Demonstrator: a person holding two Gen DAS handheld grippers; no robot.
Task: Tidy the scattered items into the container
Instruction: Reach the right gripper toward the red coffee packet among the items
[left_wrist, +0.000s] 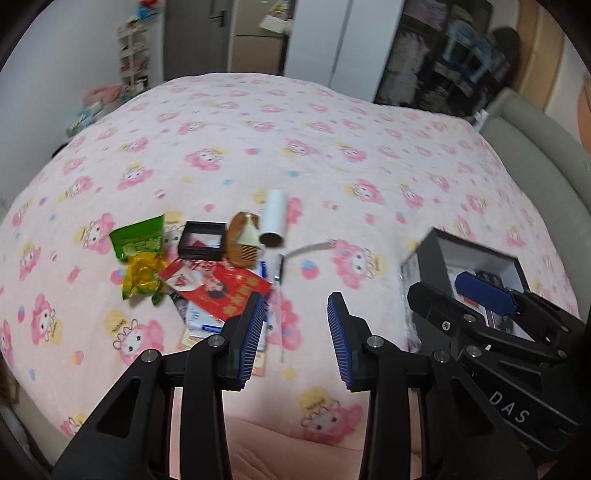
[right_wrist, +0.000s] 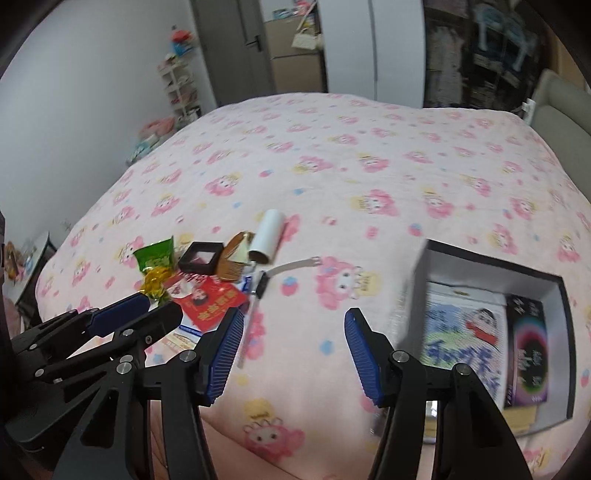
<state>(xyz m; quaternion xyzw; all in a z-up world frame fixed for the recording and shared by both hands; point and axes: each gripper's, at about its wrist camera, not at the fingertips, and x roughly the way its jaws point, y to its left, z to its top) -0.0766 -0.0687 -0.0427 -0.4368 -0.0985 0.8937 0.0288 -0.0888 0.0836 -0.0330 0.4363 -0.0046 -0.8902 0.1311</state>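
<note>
Surface: bed (left_wrist: 295, 122) under pink cartoon-print blanket.
Left cluster: green packet (left_wrist: 139, 238), black frame box (left_wrist: 202, 239), wooden comb (left_wrist: 243, 238), white roll (left_wrist: 274, 218), red envelope (left_wrist: 221, 288).
Right: open container (right_wrist: 421, 295).

The pink cartoon-print bed cover (left_wrist: 295, 147) looks like soft, matt, slightly fuzzy cloth. The green snack packet (left_wrist: 138, 236) and the gold crinkled wrapper (left_wrist: 142, 275) are shiny foil-like plastic. The brown comb (left_wrist: 242, 240) looks like smooth wood. The white tube (left_wrist: 274, 218) looks like matt paper or card. The red printed envelope (left_wrist: 225, 291) is glossy paper. The grey open box (right_wrist: 491, 266) has matt card walls. Black matt plastic arms carry ribbed blue pads (left_wrist: 255, 332).
</note>
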